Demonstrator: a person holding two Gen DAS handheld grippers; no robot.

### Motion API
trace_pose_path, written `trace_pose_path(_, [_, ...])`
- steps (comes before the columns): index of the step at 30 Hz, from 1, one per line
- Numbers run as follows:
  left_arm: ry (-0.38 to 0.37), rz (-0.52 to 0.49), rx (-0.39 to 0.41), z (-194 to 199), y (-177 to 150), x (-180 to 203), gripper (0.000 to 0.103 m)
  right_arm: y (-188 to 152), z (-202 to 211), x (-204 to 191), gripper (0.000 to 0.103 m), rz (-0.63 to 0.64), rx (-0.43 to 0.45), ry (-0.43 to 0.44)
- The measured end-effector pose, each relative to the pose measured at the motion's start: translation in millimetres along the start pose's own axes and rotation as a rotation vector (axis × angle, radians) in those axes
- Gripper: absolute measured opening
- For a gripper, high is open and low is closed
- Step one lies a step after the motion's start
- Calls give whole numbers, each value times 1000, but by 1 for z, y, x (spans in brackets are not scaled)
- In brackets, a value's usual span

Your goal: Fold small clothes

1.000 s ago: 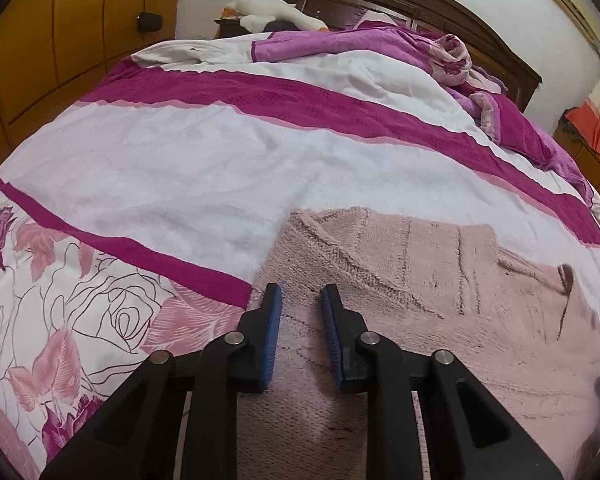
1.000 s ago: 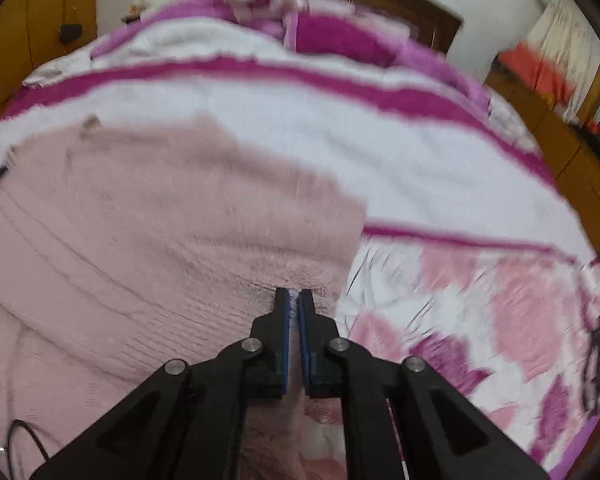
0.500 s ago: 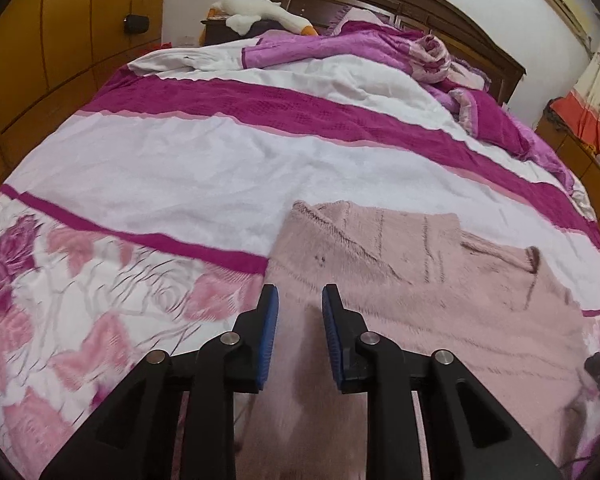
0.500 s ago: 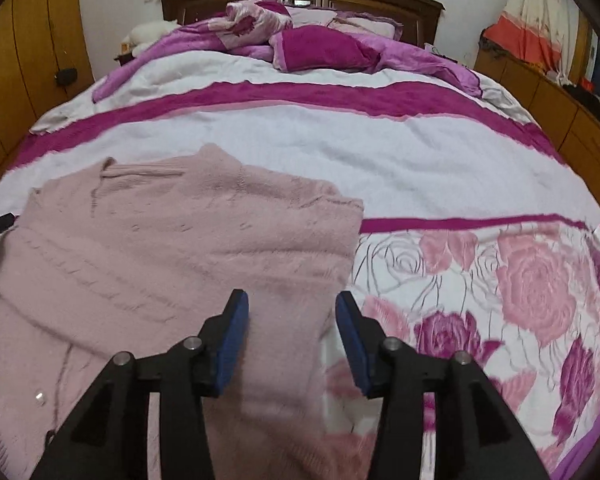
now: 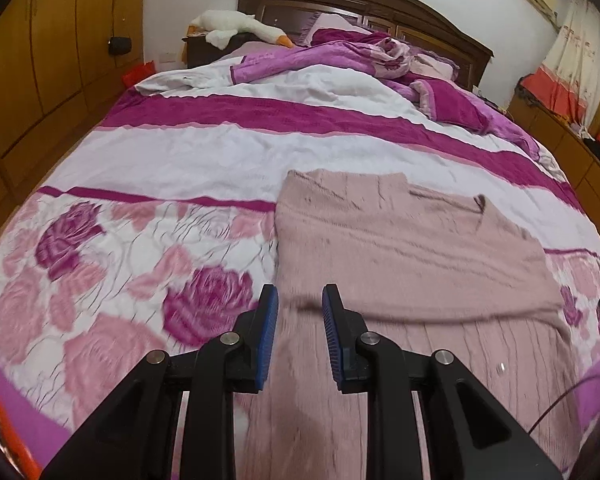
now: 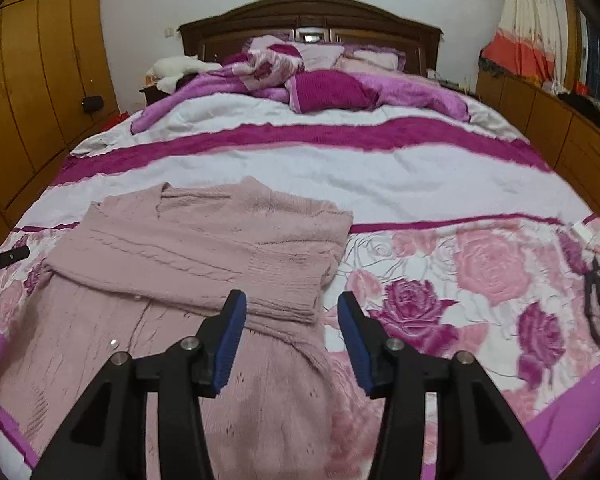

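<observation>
left gripper [image 5: 299,308] hangs over pink sweater [image 5: 400,248], jaws parted a bit, nothing pinched. sweater lies flat on bed [image 5: 220,152], sleeves folded across chest, hem toward 6 o'clock. right gripper [image 6: 291,312] over sweater's right edge, jaws wide apart, holding nothing. plush goose [image 5: 236,28] at 11 o'clock.
</observation>
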State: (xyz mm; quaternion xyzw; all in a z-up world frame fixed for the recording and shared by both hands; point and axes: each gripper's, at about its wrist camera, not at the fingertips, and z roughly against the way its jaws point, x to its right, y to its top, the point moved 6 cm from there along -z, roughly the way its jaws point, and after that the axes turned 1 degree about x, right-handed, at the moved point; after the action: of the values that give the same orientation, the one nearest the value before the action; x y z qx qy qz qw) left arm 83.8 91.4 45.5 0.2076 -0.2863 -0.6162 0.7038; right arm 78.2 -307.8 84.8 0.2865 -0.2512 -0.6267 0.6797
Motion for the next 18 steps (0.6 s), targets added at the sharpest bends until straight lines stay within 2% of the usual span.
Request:
trace_pose_path(10, [-1,-41,-2,54,-33,13,1,3,96,23,53,-4,116,-23])
trace_pose_path(18, [-28,-75,-2,92,-66,31,1,-22,157,19,57,88,127,-16])
